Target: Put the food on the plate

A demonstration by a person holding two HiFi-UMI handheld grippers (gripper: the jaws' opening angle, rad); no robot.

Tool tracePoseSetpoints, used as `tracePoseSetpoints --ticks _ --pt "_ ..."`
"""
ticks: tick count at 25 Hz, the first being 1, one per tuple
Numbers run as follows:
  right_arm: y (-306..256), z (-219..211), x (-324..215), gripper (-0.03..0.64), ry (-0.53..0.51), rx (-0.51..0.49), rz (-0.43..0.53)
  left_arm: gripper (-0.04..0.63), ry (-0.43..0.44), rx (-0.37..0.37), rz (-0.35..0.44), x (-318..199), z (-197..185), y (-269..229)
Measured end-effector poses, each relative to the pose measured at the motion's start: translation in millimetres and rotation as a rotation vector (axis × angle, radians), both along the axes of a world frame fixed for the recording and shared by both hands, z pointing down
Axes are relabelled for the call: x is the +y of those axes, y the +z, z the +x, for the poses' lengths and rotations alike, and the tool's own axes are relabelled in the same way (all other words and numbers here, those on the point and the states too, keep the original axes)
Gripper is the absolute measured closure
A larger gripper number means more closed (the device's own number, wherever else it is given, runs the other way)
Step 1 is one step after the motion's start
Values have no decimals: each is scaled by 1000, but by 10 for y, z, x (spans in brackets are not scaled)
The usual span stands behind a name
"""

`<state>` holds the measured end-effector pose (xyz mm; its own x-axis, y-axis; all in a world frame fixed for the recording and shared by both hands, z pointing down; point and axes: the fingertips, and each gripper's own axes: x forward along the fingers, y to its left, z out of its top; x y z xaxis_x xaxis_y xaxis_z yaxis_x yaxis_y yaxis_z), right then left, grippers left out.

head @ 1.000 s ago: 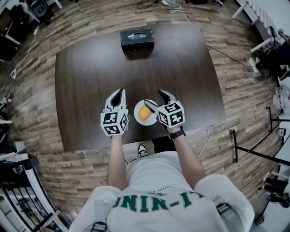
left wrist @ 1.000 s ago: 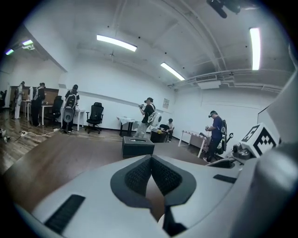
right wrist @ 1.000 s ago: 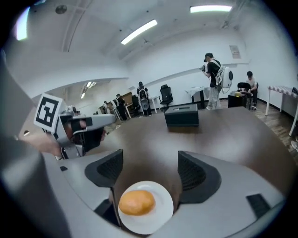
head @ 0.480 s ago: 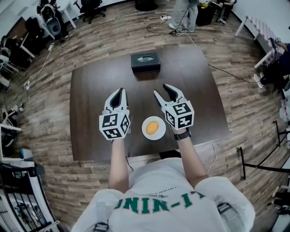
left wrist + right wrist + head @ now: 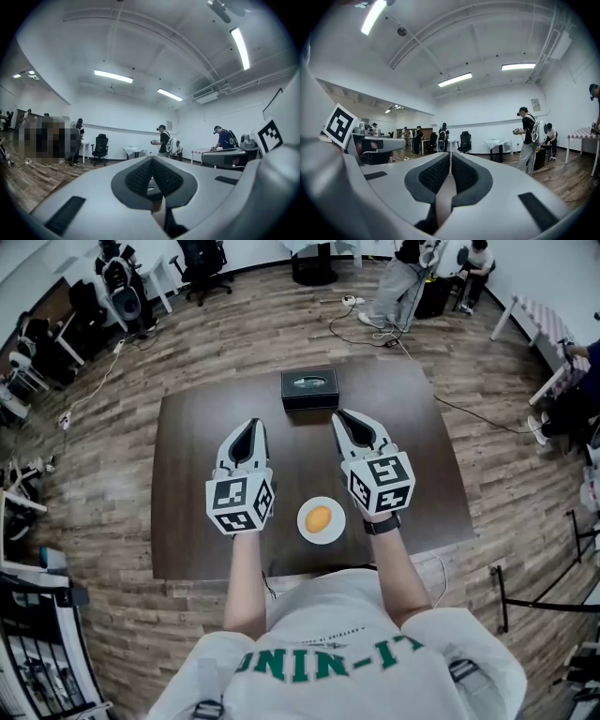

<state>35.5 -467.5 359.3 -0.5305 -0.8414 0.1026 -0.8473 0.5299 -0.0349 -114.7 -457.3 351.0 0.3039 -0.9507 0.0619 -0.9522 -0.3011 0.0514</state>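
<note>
An orange, rounded piece of food [image 5: 319, 518] lies on a small white plate [image 5: 302, 524] near the front edge of the dark wooden table [image 5: 187, 474]. My left gripper [image 5: 248, 429] is held left of the plate and reaches beyond it, shut and empty [image 5: 151, 161]. On the other side of the plate, my right gripper [image 5: 346, 419] also points away from me. Its jaws are closing and the pads meet with nothing between them [image 5: 450, 157]. Both gripper views look level across the room, so neither shows the plate.
A black box [image 5: 310, 387] sits at the table's far edge. Beyond the table are people [image 5: 398, 282], office chairs [image 5: 204, 261] and cables on the wooden floor. A white table [image 5: 500, 144] and a standing person [image 5: 527, 138] show in the right gripper view.
My right gripper has left the plate, moved forward and shut its jaws. The food stays on the plate. The left gripper has barely moved.
</note>
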Motion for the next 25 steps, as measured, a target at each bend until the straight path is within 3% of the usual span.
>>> tracePoseSetpoints --ticks 1,7,25 --pt "-34 -7 11 600 0 -1 9 583 -2 1 6 8 -5 -15" --pt "-111 4 10 600 13 20 36 583 5 -2 30 -1 41 -81" --pt "24 142 18 600 -7 19 7 581 29 -28 9 -63 196 91"
